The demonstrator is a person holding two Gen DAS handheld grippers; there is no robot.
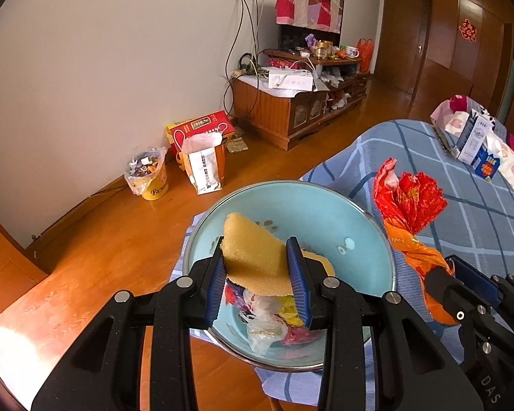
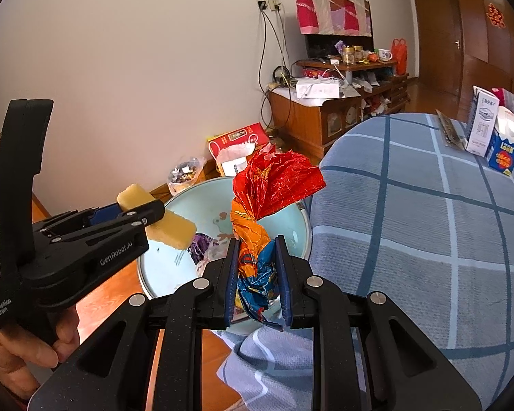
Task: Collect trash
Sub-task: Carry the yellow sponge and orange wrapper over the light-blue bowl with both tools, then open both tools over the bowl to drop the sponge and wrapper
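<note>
My left gripper (image 1: 255, 257) is shut on a yellow sponge (image 1: 253, 251) and holds it over a light blue basin (image 1: 366, 260). Crumpled plastic wrappers (image 1: 269, 322) lie in the basin's bottom. My right gripper (image 2: 257, 257) is shut on a twisted red and orange plastic bag (image 2: 274, 181), which sticks up above the basin's right rim (image 2: 305, 236). In the right wrist view the left gripper (image 2: 144, 210) appears at the left with the sponge (image 2: 169, 227) across its tips. In the left wrist view the right gripper (image 1: 445, 267) grips the bag (image 1: 407, 205) at the right.
The basin sits at the edge of a blue checked cloth (image 1: 462, 185) with cartons (image 1: 476, 144) at its far end. On the wood floor by the wall stand a lined yellow trash bucket (image 1: 147, 174), a paper bag (image 1: 205, 167) and a red box (image 1: 198, 126). A cluttered cabinet (image 1: 291, 102) is behind.
</note>
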